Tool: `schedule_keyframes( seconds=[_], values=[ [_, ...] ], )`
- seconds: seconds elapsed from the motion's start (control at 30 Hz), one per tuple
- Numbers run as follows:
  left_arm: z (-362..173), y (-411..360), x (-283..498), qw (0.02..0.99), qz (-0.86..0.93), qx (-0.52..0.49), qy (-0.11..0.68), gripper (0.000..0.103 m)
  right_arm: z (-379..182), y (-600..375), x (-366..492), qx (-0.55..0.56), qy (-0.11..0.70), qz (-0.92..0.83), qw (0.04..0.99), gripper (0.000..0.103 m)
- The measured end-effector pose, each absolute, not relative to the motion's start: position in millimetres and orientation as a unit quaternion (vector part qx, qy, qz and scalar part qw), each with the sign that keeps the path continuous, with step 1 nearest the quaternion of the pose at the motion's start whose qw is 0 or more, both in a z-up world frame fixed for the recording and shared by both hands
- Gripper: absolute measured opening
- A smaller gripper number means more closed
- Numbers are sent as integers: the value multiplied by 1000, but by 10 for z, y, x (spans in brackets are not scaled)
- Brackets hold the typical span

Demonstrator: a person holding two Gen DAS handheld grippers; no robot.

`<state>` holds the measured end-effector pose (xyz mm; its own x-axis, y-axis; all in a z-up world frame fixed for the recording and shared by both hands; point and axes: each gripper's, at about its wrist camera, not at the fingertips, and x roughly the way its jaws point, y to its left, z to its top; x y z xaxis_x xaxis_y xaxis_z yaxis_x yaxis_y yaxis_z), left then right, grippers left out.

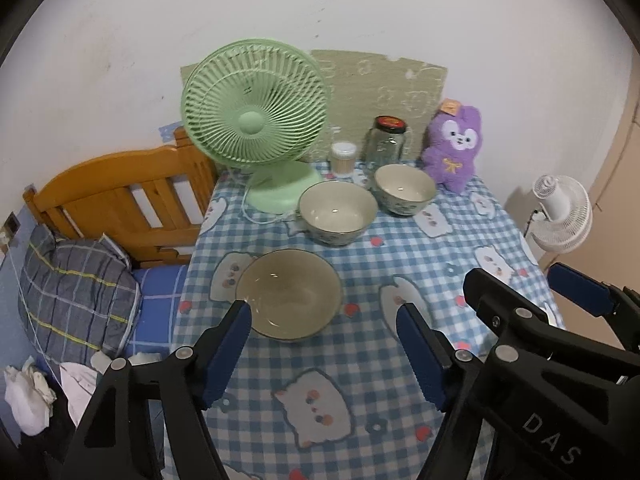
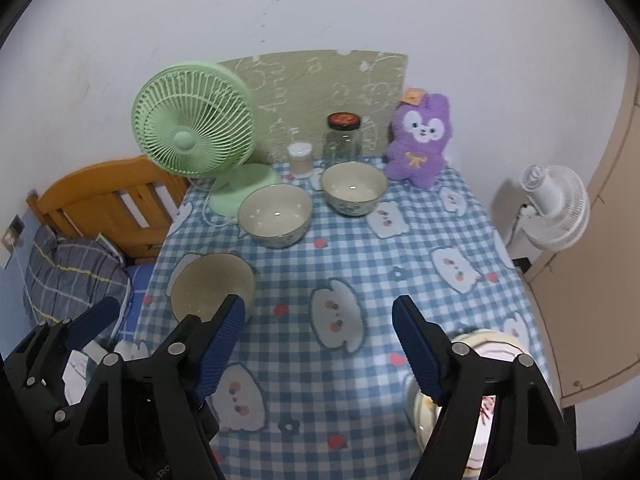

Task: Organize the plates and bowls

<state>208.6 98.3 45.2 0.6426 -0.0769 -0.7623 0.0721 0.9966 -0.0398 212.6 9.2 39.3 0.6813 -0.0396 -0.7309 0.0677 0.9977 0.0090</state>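
Left gripper [image 1: 324,320] spread wide, nothing held, near bowl [image 1: 289,294] just past its left finger. Right gripper [image 2: 319,316] also wide, nothing held, over the checked tablecloth [image 2: 344,256]. Middle bowl [image 1: 337,212] and far bowl [image 1: 404,189] sit further back by the green fan [image 1: 254,120]. Only the right wrist view shows a plate [image 2: 486,344] behind its right finger

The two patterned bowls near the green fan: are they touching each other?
Apart. The right wrist view shows checked tablecloth between the left patterned bowl and the right patterned bowl, a plain gap.
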Motion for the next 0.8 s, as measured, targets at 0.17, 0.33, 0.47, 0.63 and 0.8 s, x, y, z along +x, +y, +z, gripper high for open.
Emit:
schedule_keyframes(
  seconds=[0.17,0.33,0.47,0.63,0.8],
  values=[
    [272,1153,2313,898,-29,-16,439,75,206,233,2366,24,413,-19,910,77],
    [42,1302,2498,888,-16,-21,458,68,-47,376,2615,29,434,-16,900,71],
    [-119,1398,2640,885,-3,-16,464,64,-216,492,2799,21,443,-13,896,68],
    [-317,1506,2799,877,9,-22,480,62,-398,576,3011,16,459,-8,888,64],
    [-509,1573,2929,869,23,-26,494,58,-609,623,3198,16,476,-3,879,61]
  ],
)
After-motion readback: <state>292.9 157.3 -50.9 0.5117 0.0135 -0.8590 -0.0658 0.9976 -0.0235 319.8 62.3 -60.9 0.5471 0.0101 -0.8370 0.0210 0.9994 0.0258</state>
